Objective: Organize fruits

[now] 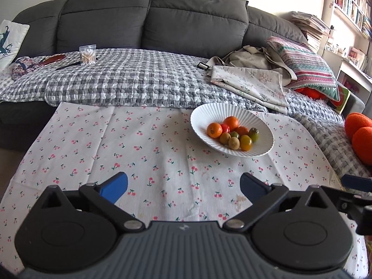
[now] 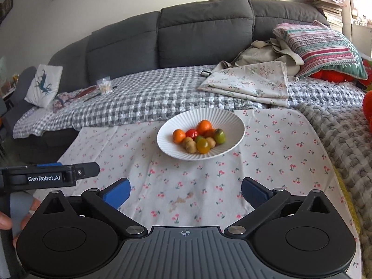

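Looking along the left gripper, both blue fingers stand wide apart with nothing between them, hovering low over the cherry-print cloth. Ahead and off to the right sits the white ribbed bowl, and all the fruit in view lies heaped inside it: small oranges, a red tomato, brown kiwis and a yellow-orange tomato. No fruit shows on the cloth itself. At the right edge the other tool's tip pokes in.

Seen from the right gripper, the jaws are likewise spread wide and empty. The bowl lies almost straight ahead of them, slightly to the right of centre, its fruit pile clustered in the middle. The left tool reaches in from the left edge, with a hand behind it.

By my reading the right gripper has the squarer line to the bowl; the left would have to swing rightward. With the fruit gathered in one bowl, this fits either fruit already collected there or fruit waiting to be sorted out.
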`<state>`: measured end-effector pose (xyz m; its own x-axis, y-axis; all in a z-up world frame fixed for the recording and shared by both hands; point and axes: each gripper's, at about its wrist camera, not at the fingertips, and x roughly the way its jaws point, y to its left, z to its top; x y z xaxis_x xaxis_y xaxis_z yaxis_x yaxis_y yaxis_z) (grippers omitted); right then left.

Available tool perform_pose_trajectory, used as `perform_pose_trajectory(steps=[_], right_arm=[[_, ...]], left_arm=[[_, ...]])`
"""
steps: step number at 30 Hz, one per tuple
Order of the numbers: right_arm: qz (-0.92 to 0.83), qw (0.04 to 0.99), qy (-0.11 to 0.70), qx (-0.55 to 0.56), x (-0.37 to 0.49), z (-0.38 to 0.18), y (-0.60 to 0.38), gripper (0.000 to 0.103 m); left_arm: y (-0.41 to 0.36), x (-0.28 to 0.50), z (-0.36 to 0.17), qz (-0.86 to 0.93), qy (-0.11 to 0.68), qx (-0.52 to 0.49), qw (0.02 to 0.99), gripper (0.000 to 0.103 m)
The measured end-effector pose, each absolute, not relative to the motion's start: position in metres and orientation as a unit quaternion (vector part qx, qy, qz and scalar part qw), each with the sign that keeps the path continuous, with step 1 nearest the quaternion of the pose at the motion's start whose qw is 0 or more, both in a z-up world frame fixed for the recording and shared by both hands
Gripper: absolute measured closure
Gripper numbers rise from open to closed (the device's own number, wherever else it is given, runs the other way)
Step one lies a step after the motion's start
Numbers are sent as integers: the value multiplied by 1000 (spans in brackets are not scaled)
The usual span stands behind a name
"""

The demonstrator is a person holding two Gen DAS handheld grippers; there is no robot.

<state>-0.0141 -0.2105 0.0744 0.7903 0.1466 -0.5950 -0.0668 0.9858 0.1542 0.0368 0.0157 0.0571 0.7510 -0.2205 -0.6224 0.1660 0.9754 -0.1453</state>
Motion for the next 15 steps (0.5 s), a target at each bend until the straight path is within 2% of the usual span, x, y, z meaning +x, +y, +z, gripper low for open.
perform_pose_trajectory(steps=[15], right_arm=[[26,939,336,69,-10,63,-206,0]], left_arm=[[11,40,49,-88,346,-25,934,1]])
